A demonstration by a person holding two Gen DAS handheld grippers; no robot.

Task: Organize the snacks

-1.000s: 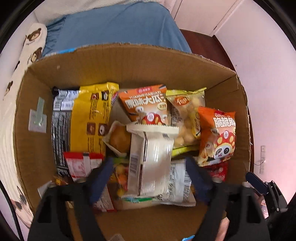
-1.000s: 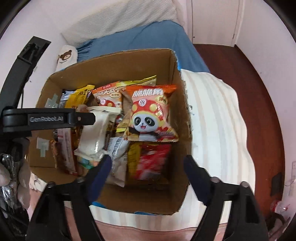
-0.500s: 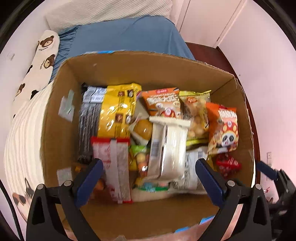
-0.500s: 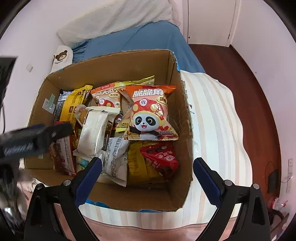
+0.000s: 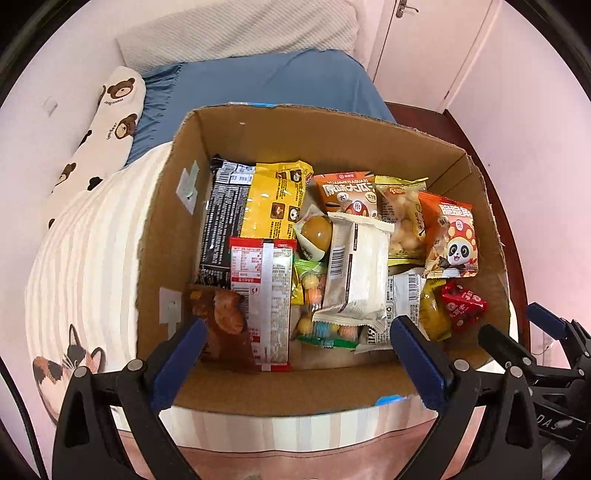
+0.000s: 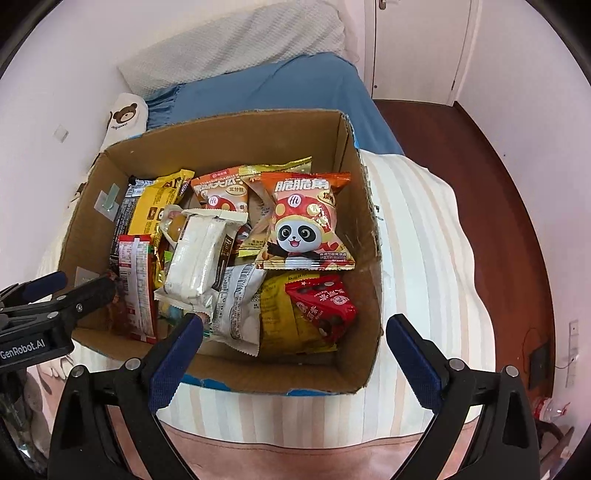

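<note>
An open cardboard box (image 5: pixel 258 136) (image 6: pixel 354 221) stands on a striped blanket and holds several snack packs. Among them are an orange panda bag (image 5: pixel 450 236) (image 6: pixel 306 221), a white wrapped pack (image 5: pixel 360 266) (image 6: pixel 195 254), a yellow bag (image 5: pixel 275 199), a red-and-white pack (image 5: pixel 264 291) (image 6: pixel 136 284) and a small red packet (image 5: pixel 461 306) (image 6: pixel 325 302). My left gripper (image 5: pixel 295 343) is open and empty above the box's near wall. My right gripper (image 6: pixel 295 339) is open and empty above the near right corner. The left gripper also shows in the right wrist view (image 6: pixel 62 291).
The box sits on a bed with a striped blanket (image 6: pixel 424 258), a blue sheet (image 5: pixel 266 85), a grey pillow (image 5: pixel 236 33) and a bear-print cushion (image 5: pixel 107 122). Pink walls stand at both sides. A wooden floor (image 6: pixel 461 147) lies to the right.
Both grippers have pulled back and up from the box, and their jaws have opened wider. The whole box now shows in both views.
</note>
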